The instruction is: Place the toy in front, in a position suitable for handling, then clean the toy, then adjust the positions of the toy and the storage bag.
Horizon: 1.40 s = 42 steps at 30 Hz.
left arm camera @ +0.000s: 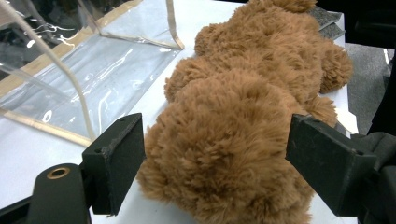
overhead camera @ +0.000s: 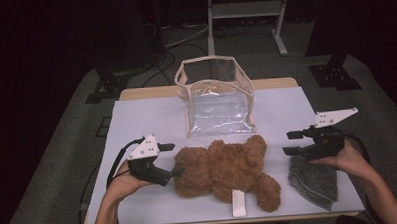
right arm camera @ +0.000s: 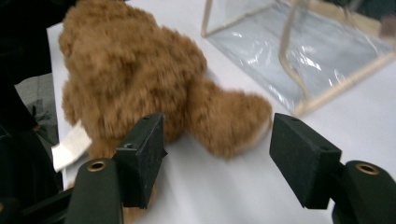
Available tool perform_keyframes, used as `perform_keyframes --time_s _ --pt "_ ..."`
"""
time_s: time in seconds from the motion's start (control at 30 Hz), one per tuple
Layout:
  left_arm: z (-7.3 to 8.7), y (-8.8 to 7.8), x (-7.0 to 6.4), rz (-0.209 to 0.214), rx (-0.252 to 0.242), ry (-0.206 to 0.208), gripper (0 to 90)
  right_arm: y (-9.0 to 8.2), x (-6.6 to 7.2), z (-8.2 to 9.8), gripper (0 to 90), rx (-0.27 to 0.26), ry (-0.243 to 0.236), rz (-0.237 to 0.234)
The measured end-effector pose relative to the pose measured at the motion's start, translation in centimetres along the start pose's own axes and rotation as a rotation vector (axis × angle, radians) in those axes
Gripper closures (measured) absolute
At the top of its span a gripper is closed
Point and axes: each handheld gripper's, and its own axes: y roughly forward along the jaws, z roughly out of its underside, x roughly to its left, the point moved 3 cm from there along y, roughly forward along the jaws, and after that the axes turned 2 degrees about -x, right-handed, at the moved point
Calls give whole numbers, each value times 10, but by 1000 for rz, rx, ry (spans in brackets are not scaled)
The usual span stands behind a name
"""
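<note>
**Two tongs closing in on a teddy bear beside a clear bag**

We see a brown teddy bear (overhead camera: 223, 168) lying flat on a white table (overhead camera: 136, 119), stretched between our two tongs. The left tongs (overhead camera: 175, 160) sit at one end of the bear. Their jaws stand apart with that end of the plush body between them, close to the pads but not squeezed. The right tongs (overhead camera: 289, 143) hover open near the bear's other end, with nothing between the jaws, above a grey cloth (overhead camera: 314, 180). Beyond both tongs stands a clear bag (overhead camera: 216, 99), its mouth open.

We judge the step in hand to be getting hold of the bear, probably to put it in the bag. The next move calls for both tongs to close on the soft plush at each end, then lift evenly.

The high view gives the whole layout, including the grey cloth and a white tag (overhead camera: 237, 203) on the bear. The left gripper view shows how fully the fur (left arm camera: 233, 140) fills the gap. The right gripper view shows a bear's limb (right arm camera: 229, 123) lying ahead of the open jaws, with bare table between them.
</note>
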Motion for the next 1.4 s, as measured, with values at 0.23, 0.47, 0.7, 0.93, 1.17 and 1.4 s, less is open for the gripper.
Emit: perform_keyframes --time_s 0.23,0.47,0.7,0.93,1.17,1.4 --pt "4 -4 3 -17 -6 -23 159 19 -1 -37 316 12 -50 -43" --pt "5 -10 6 -35 -8 -32 110 42 0 -74 305 27 -106 -79" --pt "5 -17 8 -48 -21 -31 107 61 6 -107 298 39 -158 -101" --pt "5 -19 8 -56 -21 -31 105 74 13 -125 298 53 -196 -123" --pt "3 -21 7 -60 -19 -23 101 84 17 -141 291 63 -214 -136" --pt "5 -23 10 -61 -23 -29 101 91 22 -155 291 73 -240 -148"
